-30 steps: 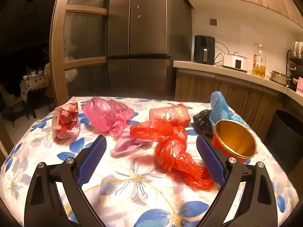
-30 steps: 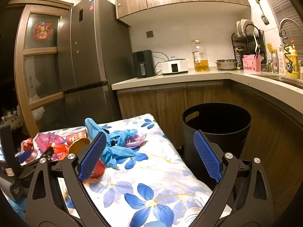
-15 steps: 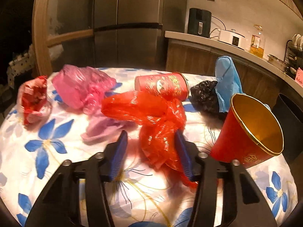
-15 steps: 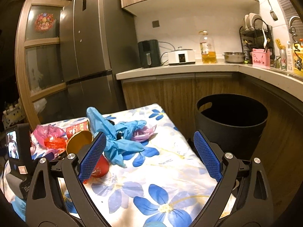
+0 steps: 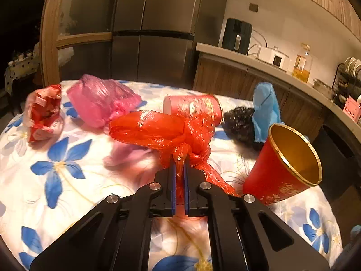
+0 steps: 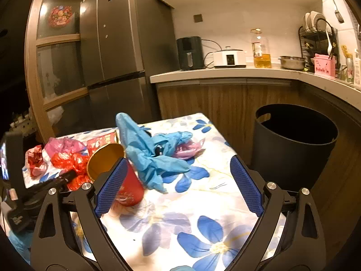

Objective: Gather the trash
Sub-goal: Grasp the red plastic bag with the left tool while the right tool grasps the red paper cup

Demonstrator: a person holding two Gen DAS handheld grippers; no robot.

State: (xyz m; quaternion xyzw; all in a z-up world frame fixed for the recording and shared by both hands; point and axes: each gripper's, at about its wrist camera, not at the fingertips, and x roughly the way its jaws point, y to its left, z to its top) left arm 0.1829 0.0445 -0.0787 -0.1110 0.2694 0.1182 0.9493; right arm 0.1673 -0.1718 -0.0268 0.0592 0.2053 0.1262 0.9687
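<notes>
Left wrist view: the left gripper (image 5: 178, 169) has just closed on the red plastic bag (image 5: 162, 128).

A second ago its fingers stood wide apart over the table (image 5: 67, 180); now they pinch the bag's knotted middle, so I'd say the first piece of trash is caught and ready to lift. The right gripper (image 6: 178, 185) hangs spread open, holding nothing. The black bin (image 6: 293, 149) beside the table looks empty as far as I can see; the red cup (image 5: 286, 171), lying tipped, holds nothing.

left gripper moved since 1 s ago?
Yes. The left gripper went forward toward the lying red can and closed on the red plastic bag.
</notes>
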